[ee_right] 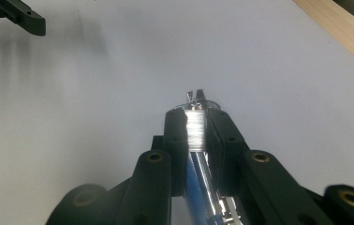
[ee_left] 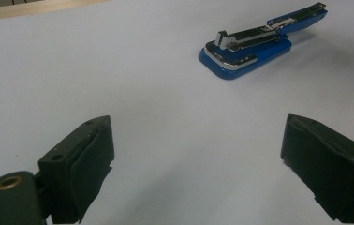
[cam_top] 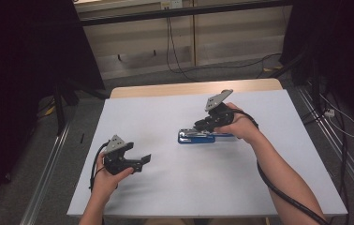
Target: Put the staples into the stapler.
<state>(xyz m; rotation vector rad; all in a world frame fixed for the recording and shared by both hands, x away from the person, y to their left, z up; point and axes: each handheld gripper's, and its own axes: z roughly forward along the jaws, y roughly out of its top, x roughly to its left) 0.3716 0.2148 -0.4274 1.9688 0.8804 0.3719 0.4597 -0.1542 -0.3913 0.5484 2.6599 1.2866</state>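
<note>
A blue stapler [cam_top: 198, 137] lies near the middle of the white surface [cam_top: 165, 187], its chrome-and-black top arm raised off the base at one end, as the left gripper view shows [ee_left: 254, 44]. The right hand-held gripper [cam_top: 204, 125] comes down onto it from the far side; in the right gripper view its jaws are drawn together on the narrow metal part of the stapler [ee_right: 195, 136], pads pressed against both sides. In the high view the stapler appears to rest on the surface, though whether its gripped end is lifted cannot be told.

The left hand-held gripper [cam_top: 143, 161] rests well apart, near the front-left of the surface, its jaws wide and empty, pointing toward the stapler.

The step in hand looks like securing or working the stapler's top arm with the right hand-held gripper. The next move probably calls for the left one to come across and steady the blue base, so that the arm can be swung or pressed without the whole stapler sliding.
</note>
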